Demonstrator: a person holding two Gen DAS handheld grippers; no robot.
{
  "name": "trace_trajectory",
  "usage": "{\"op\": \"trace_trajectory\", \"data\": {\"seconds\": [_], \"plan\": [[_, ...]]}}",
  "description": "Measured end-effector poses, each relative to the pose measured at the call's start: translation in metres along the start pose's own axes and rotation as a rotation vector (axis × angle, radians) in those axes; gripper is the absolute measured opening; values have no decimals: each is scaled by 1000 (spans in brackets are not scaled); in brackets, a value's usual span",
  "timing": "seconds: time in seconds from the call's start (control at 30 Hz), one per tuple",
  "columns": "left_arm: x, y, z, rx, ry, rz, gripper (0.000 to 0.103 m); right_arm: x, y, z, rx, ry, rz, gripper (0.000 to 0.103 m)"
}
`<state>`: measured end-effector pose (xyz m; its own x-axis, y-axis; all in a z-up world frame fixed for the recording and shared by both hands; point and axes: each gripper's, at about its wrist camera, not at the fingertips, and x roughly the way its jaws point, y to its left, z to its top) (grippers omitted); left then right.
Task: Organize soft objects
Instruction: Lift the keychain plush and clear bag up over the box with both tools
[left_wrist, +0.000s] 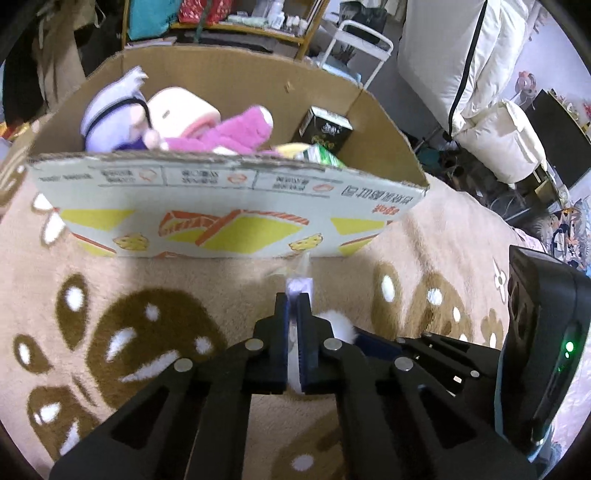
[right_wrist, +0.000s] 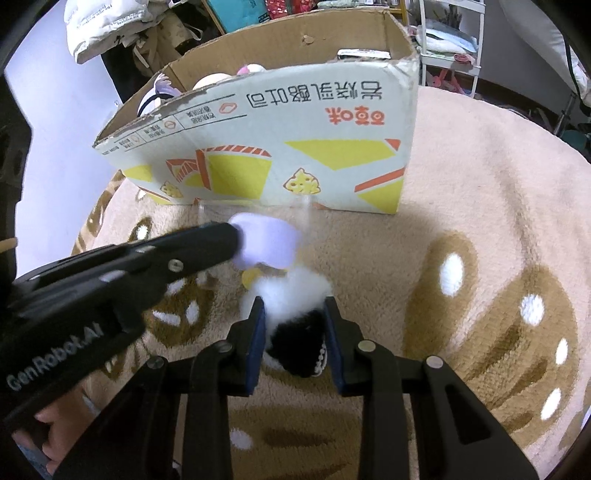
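Step in hand: picking a plush toy (right_wrist: 291, 291) off the rug (right_wrist: 480, 184) to go into the cardboard box (right_wrist: 295, 129).

Right gripper (right_wrist: 295, 332): fingers part-spread, pinching the toy's black-and-white body between the pads.

Left gripper (left_wrist: 294, 325): fingers pressed nearly together on a thin lilac part of the same toy (left_wrist: 299, 286), which pokes out past the tips.

The box stands just beyond both sets of fingertips, open top, other plush toys (left_wrist: 177, 125) already inside.

Next move, as I judge it: raise both grips together above the near wall, carry past the rim, then release. Risk: toy catching on the torn edge.
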<state>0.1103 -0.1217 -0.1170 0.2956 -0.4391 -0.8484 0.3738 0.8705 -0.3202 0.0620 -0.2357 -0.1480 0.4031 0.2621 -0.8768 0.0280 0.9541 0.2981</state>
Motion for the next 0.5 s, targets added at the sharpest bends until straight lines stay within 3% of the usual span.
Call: {"op": "trace_trajectory", "data": {"seconds": [0.13, 0.2, 0.23, 0.5], "plan": [[-16, 2, -3, 9, -41, 57, 3, -11, -3, -2, 3, -21, 3, 25], [-26, 3, -6, 24, -65, 104, 3, -16, -3, -2, -6, -35, -3, 9], [-29, 3, -8, 39, -79, 129, 3, -18, -3, -2, -8, -38, -5, 5], [-45, 11, -16, 32, -103, 204, 3, -22, 0, -5, -16, -47, 14, 2]]}}
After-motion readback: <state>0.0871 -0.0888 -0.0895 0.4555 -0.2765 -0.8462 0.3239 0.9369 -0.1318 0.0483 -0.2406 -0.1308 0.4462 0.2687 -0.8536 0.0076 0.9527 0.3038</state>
